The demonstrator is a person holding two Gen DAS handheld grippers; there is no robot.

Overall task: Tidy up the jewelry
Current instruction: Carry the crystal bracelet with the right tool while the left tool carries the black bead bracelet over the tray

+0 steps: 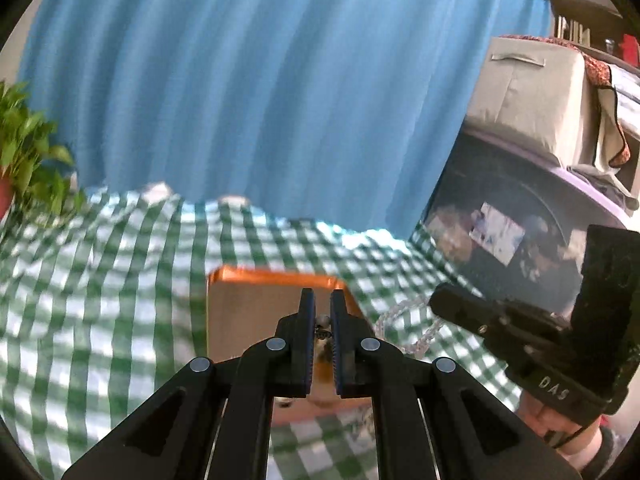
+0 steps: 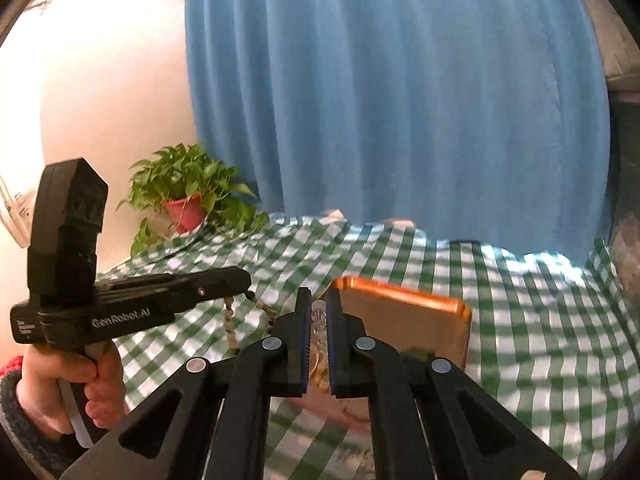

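left gripper [image 1: 323,312] pinched beaded strand [image 2: 231,326] | right gripper [image 2: 318,312] pinched clear-bead chain [image 1: 394,314] | both looked light, limp, slippery; best gripped mid-strand over copper tray [image 1: 240,304]

The left gripper [image 1: 322,300] points forward and slightly down, its two black fingers nearly closed, pinching a small beaded piece between the ribbed pads [image 1: 307,344]. In the right wrist view it reaches in from the left, held level by a bare left hand [image 2: 76,384] wrapped round its handle. The right gripper [image 2: 318,300] has its fingers drawn close together as well, clamped on a pale strand. In the left wrist view it enters from the right, angled leftward, with the right hand [image 1: 560,420] beneath it.
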